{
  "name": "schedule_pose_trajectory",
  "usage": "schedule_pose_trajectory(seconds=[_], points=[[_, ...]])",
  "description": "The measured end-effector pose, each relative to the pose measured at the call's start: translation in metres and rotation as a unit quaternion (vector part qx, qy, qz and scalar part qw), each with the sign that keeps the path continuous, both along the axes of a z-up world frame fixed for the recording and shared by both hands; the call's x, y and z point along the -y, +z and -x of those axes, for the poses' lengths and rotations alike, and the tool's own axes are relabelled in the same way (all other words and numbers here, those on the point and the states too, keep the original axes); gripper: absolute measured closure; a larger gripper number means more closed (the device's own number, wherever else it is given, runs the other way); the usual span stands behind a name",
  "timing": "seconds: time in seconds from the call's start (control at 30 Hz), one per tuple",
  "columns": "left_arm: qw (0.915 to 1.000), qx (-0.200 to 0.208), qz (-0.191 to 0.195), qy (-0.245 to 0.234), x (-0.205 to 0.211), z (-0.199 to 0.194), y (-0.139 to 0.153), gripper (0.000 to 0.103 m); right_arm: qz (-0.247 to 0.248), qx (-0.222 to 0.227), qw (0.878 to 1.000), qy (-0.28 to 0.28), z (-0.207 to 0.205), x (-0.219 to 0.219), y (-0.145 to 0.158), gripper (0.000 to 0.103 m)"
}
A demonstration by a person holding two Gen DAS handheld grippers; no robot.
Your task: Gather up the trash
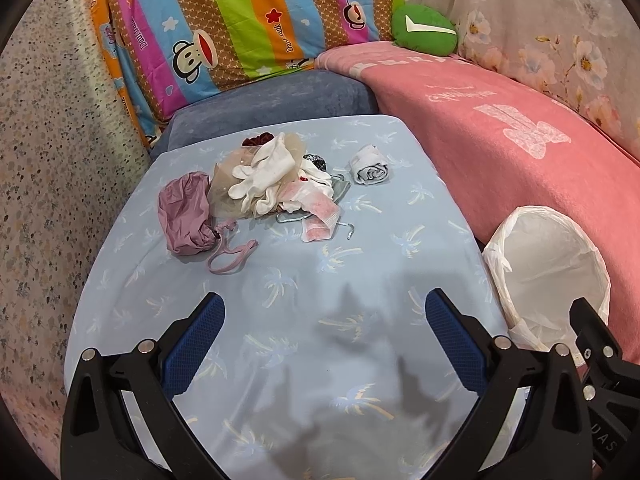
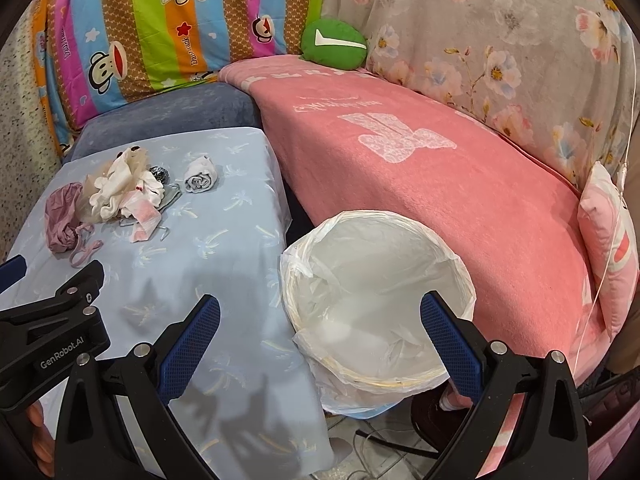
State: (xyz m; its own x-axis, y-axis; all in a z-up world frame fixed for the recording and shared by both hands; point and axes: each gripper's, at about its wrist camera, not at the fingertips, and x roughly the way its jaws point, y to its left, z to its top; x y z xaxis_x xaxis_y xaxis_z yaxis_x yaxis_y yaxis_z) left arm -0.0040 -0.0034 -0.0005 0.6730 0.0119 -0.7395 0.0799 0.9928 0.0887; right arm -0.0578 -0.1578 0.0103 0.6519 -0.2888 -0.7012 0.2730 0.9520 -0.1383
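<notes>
Left gripper [image 1: 322, 312] held low over the near half of the table [image 1: 432, 208], pointing toward the far edge; blue-padded jaws spread wide, nothing between them. Right gripper [image 2: 320, 316] alongside it to the right, aimed at the gap between table and bin; jaws likewise wide apart and empty, the right finger overlapping the bin rim in view, contact not determinable. Table covered with pale blue cloth printed with palm motifs. Trash pile [image 1: 276, 180] sits on the far-left part of the table, well ahead of both grippers: crumpled white and beige fabric or tissue, a pink-stained strip, a bent wire piece under it. Touching its left side, a mauve crumpled bag [image 1: 184, 216] with a loose strap. Just right of the pile, apart from it, a rolled white-grey wad [image 1: 370, 170]. Bin [image 2: 372, 292] lined with a white plastic bag stands beside the table's right edge, against the pink blanket [image 2: 460, 184]; interior appears empty.
</notes>
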Motion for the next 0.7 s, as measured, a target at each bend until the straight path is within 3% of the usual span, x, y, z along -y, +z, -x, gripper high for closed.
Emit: schedule_pose_trajectory(seconds=[0.7], points=[[0.9997, 0.003, -0.012, -0.022, 0.026, 0.004, 0.002, 0.007, -0.007, 0.008, 1.0, -0.019, 0.015, 0.027, 0.006, 0.006]])
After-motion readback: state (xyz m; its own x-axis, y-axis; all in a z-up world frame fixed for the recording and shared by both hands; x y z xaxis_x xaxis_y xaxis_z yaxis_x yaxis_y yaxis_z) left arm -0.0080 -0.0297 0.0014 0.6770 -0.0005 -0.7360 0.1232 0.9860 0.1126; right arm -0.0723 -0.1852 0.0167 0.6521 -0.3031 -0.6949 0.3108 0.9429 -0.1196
